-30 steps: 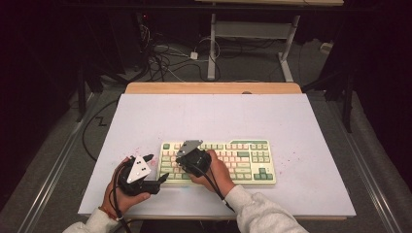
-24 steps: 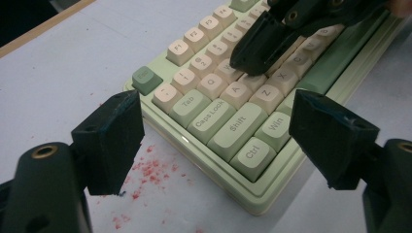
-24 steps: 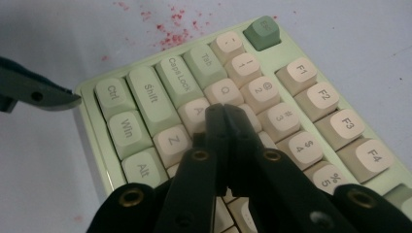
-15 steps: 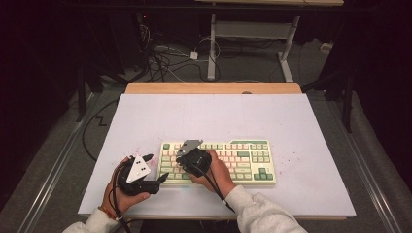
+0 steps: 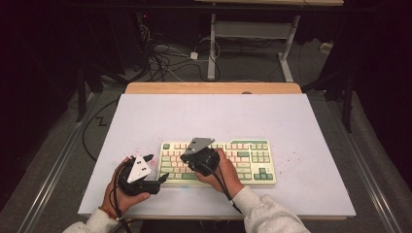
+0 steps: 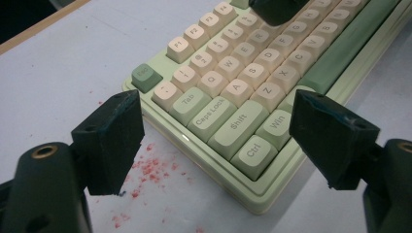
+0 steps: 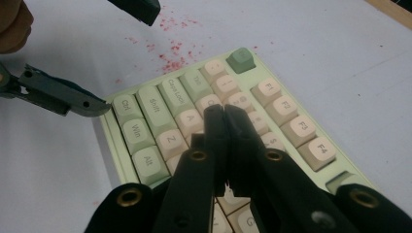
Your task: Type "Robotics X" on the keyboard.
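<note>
1. The left gripper (image 5: 158,180) lies low at the near left of the table (image 5: 214,116), held in the person's left hand (image 5: 121,196). Its jaws stand wide apart with nothing between the pads; in the left gripper view they frame the keyboard's near left corner (the Ctrl, Win and Shift keys sit in the gap), and one jaw tip is right at the keyboard's left edge.
2. Red specks (image 6: 150,170) are scattered on the white tabletop just left of the keyboard, between the left gripper's jaws and the keyboard's edge.
3. The keyboard (image 5: 243,158), pale green with cream keys, lies flat on the near half of the table, slightly right of centre.
4. The right gripper (image 7: 226,114) is over the keyboard's left part, held in the right hand (image 5: 226,170). Its jaws are pressed together, holding nothing, and the tips point down at the letter keys near A and Q (whether they touch a key cannot be told).
</note>
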Tool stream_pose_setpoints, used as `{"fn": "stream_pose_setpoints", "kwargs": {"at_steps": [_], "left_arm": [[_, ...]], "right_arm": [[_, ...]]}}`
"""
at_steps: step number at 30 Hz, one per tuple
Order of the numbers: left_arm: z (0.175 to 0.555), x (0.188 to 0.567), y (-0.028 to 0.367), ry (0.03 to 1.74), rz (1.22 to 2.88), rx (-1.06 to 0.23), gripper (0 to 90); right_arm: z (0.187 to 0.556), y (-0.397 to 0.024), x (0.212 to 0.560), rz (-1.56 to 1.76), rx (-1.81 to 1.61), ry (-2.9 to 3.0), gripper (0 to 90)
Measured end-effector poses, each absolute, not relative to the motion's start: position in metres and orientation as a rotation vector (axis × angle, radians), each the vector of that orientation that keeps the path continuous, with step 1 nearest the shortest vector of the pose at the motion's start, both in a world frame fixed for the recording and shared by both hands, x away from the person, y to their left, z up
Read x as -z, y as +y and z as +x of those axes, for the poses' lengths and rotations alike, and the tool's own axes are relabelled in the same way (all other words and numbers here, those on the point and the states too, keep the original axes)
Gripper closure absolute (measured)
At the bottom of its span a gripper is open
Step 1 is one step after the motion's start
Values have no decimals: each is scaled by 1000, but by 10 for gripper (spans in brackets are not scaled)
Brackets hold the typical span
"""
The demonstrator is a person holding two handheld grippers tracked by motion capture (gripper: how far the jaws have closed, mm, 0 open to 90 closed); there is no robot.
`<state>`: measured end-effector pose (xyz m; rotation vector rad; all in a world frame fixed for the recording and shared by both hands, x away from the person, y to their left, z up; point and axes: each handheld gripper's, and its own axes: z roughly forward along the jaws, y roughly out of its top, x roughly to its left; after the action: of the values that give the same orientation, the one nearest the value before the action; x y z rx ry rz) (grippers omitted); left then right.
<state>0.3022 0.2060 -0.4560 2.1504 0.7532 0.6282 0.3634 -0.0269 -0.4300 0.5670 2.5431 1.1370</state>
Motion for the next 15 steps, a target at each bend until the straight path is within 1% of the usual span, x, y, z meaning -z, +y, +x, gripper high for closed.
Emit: {"fn": "stream_pose_setpoints", "kwargs": {"at_steps": [7, 15], "left_arm": [[302, 456, 207, 747, 2146, -647, 192], [302, 456, 207, 757, 2146, -632, 192]], "right_arm": [[362, -36, 428, 582, -1160, 2514, 885], [355, -49, 422, 573, -1193, 2484, 875]]}}
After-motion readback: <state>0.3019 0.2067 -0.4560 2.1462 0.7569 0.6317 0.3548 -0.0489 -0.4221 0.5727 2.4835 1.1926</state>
